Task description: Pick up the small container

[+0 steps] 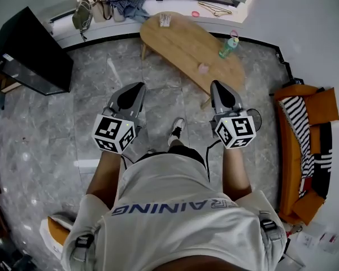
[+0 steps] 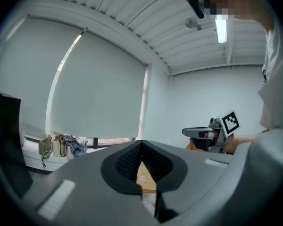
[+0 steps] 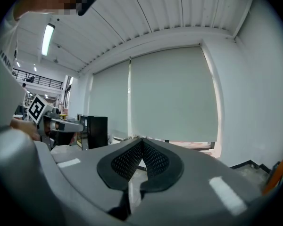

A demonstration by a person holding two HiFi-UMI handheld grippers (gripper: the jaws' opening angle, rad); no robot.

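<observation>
A small pink container [image 1: 204, 68] stands on the oval wooden table [image 1: 181, 41], near its front edge. Both grippers are held at waist height over the floor, short of the table and pointing toward it. My left gripper [image 1: 137, 89] has its tips together with nothing between them; in the left gripper view its jaws [image 2: 141, 145] meet, and a bit of the table with a pink spot shows through the gap below the tips. My right gripper [image 1: 220, 88] is shut and empty too, its black pads [image 3: 132, 161] touching at the tips.
A green bottle [image 1: 228, 47] with a pink cap and a small striped object [image 1: 165, 20] also stand on the table. A black cabinet [image 1: 28, 52] is at the left, an orange sofa [image 1: 305, 145] at the right. Bags [image 1: 101, 7] lie on the window ledge.
</observation>
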